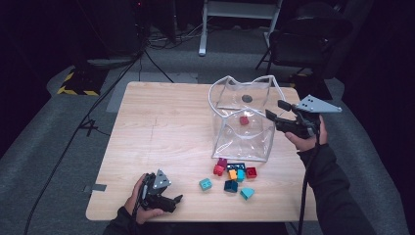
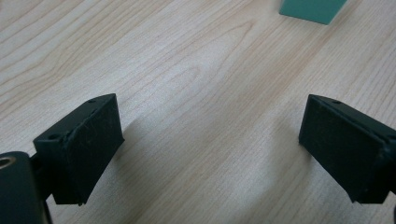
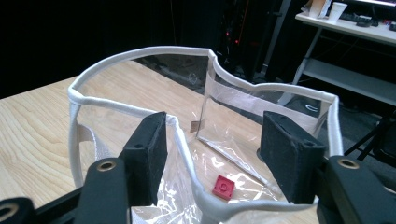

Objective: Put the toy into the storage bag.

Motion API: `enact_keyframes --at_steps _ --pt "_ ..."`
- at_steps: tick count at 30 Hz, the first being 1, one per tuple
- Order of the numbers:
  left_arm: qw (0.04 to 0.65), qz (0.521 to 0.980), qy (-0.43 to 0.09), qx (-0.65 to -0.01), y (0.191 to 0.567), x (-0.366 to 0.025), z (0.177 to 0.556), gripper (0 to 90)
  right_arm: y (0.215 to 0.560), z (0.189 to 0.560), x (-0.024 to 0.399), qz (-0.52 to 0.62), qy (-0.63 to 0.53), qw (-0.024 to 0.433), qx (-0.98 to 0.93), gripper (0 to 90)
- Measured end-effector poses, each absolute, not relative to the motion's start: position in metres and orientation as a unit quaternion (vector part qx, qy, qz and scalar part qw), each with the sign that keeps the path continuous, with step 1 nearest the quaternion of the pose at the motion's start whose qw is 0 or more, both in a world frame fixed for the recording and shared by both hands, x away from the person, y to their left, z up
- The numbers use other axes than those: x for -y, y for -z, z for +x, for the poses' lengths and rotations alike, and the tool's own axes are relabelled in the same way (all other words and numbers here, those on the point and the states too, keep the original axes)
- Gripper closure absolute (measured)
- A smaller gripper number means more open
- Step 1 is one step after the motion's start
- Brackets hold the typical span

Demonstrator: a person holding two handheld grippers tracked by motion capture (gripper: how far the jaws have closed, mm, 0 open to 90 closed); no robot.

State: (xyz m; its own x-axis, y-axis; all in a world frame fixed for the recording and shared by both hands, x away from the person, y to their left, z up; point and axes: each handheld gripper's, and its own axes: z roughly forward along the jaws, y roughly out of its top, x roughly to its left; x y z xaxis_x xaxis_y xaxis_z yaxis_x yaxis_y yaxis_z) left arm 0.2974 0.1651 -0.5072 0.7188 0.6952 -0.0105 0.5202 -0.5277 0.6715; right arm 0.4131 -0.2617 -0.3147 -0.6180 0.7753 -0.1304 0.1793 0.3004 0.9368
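Observation:
A clear plastic bag [image 1: 240,144] with a white rim [image 3: 140,50] stands open on the wooden table [image 1: 161,127], right of centre. One red brick [image 1: 243,120] lies on its bottom [image 3: 223,187]. My right gripper [image 1: 275,109] hovers at the bag's right rim, open; in the right gripper view [image 3: 217,135] the near rim runs between the jaws, close to the left one, and is not pinched. In front of the bag lies a cluster of coloured bricks [image 1: 235,174]. My left gripper [image 1: 171,200] rests open near the front edge, over bare wood [image 2: 210,126].
A teal brick [image 1: 205,184] sits apart, left of the cluster, and shows at the top of the left gripper view [image 2: 313,9]. A light-blue wedge [image 1: 247,193] lies near the front edge. Beyond the table are a dark chair [image 1: 303,39], a white desk frame [image 1: 235,14] and floor cables.

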Motion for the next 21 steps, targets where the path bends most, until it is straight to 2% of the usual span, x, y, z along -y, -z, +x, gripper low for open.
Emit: enact_keyframes --at_steps 12,21 --pt "0.335 0.864 -0.130 -0.352 0.507 -0.165 0.297 6.4 0.311 0.389 0.288 0.316 -0.503 0.312 -0.741 33.7" --pt "0.336 0.864 -0.130 -0.352 0.507 -0.165 0.297 6.4 0.316 0.373 0.301 0.312 -0.516 0.316 -0.733 31.2"
